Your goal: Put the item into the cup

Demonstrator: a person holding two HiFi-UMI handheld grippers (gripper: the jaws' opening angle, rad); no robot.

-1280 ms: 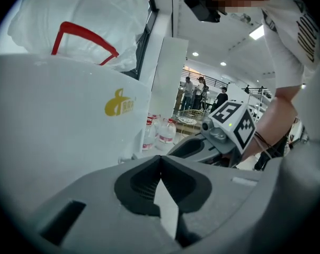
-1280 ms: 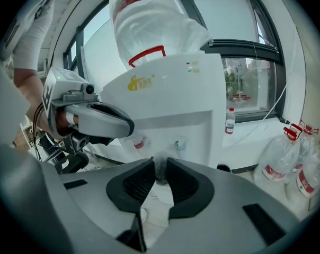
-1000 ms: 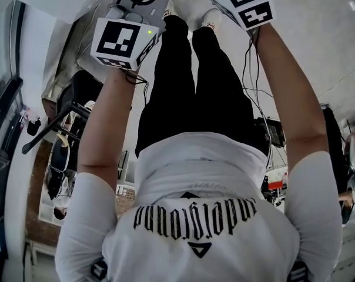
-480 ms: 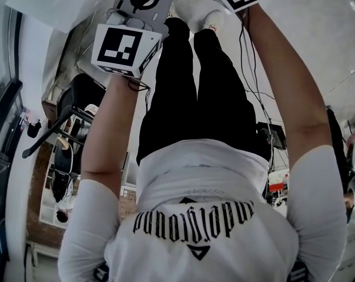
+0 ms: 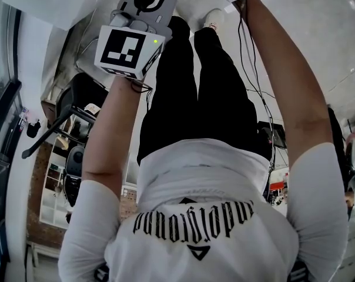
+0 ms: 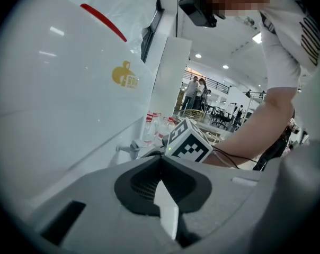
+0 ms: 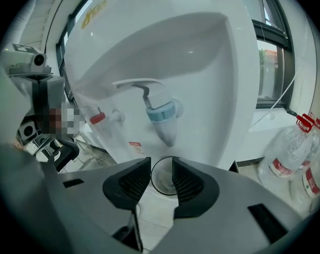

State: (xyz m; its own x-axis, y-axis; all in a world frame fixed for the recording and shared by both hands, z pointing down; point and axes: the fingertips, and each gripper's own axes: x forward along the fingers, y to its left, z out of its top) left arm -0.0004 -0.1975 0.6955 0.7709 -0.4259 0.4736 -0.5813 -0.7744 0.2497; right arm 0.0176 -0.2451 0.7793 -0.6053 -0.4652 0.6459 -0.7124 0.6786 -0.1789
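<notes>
Cup (image 7: 163, 181) low between the fingers of the right gripper (image 7: 161, 165), those fingers just now opening, spread to either side of its rim and not pinching it. Directly above the cup, a blue tap (image 7: 162, 115); to its left, a red tap (image 7: 98, 118), both on the white water dispenser (image 7: 213, 62). Farther right, water bottles (image 7: 290, 163). Left gripper (image 6: 161, 160) empty, fingers pressed together, with the right gripper's marker cube (image 6: 189, 143) just beyond and the dispenser's white body alongside.

A white water dispenser (image 7: 202, 62) with a blue tap (image 7: 162, 112) stands beside plastic bottles (image 7: 287, 163).
</notes>
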